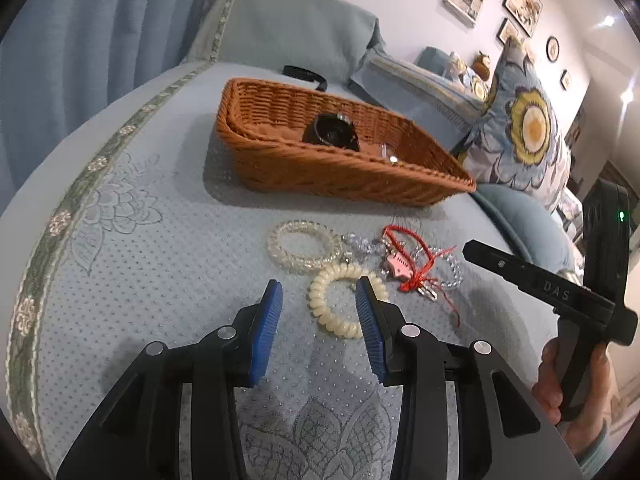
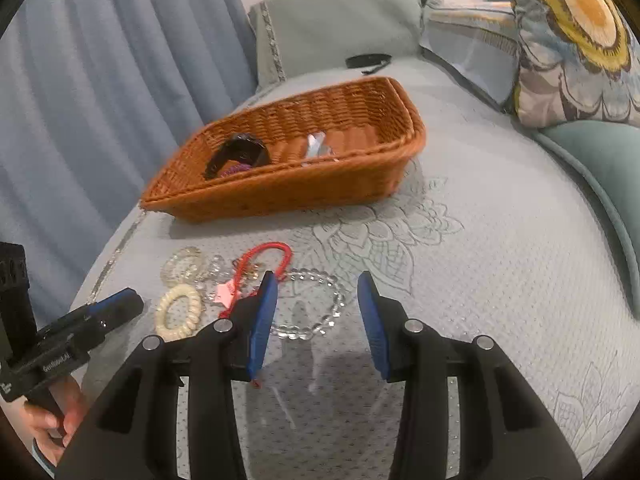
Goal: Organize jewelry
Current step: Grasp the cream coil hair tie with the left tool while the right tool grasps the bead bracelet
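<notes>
left gripper [image 1: 319, 298] jaws spread, nothing held, cream spiral coil hair tie [image 1: 344, 300] right between its tips | right gripper [image 2: 317, 294] also released, clear bead bracelet [image 2: 316, 304] between its tips | woven brown wicker basket [image 1: 336, 168] further ahead of both

Premises are a domestic living room or bedroom. Evidence: a quilted pale-blue cover [image 1: 160, 264] with embroidered floral motifs and a green trim band, laid over upholstered seating with a back cushion [image 1: 288, 28]; a floral throw pillow [image 1: 524, 128]; blue curtains [image 1: 80, 40] hung behind; and framed pictures [image 1: 520, 4] on the white wall. A woven wicker basket [image 1: 320, 168] on the cover is consistent with household use.
</notes>
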Available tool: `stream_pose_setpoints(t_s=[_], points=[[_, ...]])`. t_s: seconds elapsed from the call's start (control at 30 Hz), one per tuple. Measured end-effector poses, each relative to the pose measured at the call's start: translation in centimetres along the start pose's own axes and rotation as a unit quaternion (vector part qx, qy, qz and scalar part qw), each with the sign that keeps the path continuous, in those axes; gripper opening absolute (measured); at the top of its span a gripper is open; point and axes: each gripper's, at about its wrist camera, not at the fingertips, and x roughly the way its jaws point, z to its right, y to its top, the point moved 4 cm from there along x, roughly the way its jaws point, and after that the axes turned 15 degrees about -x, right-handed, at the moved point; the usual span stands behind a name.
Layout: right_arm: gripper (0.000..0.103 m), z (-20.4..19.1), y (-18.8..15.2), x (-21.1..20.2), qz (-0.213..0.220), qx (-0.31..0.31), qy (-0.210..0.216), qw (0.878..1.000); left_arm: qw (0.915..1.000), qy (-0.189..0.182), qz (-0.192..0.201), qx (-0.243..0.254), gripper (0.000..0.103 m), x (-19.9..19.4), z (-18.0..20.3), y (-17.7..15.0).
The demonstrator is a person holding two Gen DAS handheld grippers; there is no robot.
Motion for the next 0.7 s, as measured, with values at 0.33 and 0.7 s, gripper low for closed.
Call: stream_pose_setpoints(t_s=[0.33, 0.7], points=[[0.035, 0.1, -0.3, 1.9, -0.044, -0.006, -0.029, 0.999, 0.9974, 0.059, -0.022, 0.034, 0.039, 2.0, 0.5, -0.7], [0.016, 0.1, -1.1, 1.1, -0.068, -0.031, -0.041, 0.996, 0.9916, 0.08, -0.058, 0.084, 0.017, 1.3, 1.7, -1.5]])
